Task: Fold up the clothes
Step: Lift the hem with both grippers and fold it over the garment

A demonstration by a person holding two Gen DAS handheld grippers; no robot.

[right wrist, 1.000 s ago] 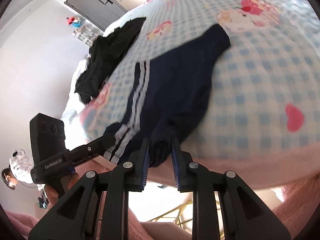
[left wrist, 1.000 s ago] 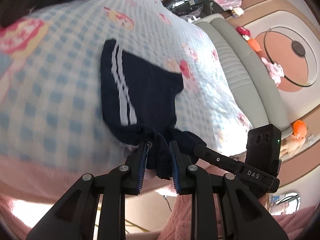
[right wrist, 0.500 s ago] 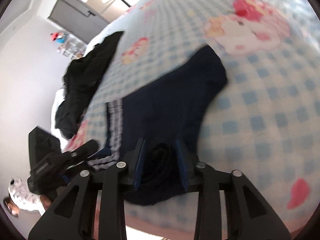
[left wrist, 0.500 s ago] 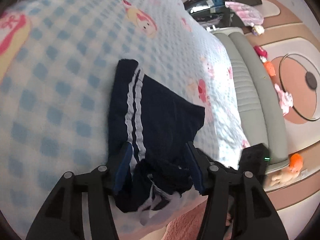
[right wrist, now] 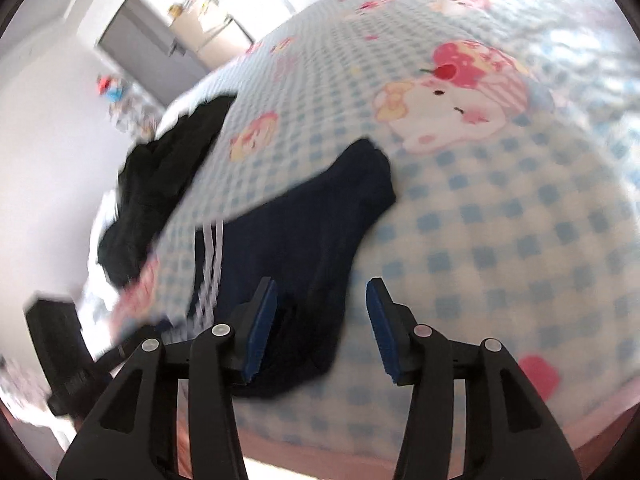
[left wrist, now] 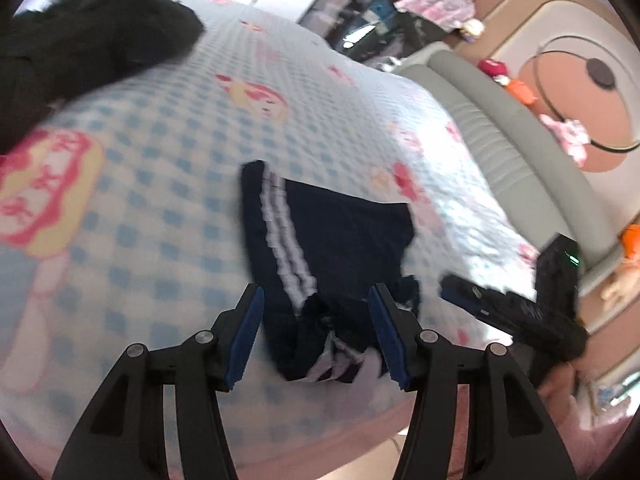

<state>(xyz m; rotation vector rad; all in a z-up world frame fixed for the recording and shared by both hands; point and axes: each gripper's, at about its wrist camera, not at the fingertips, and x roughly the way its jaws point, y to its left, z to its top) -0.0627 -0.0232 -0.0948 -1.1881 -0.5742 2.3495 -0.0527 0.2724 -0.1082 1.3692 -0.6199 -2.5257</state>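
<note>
Both claws hang wide apart over the bed [left wrist: 168,152], gripping nothing. The navy shorts [left wrist: 336,240] lie flat on the checked blanket, straight ahead of the left claw [left wrist: 316,320], their rumpled waistband end showing between its blue pads [left wrist: 246,336] near the bed's edge. From the right claw [right wrist: 320,320], the shorts [right wrist: 296,248] stretch ahead and to the left, white stripes on the far left side. A heap of black clothes [left wrist: 80,32] sits further off, ahead-left of the left claw. The right claw [left wrist: 516,312] shows just right of the shorts.
</note>
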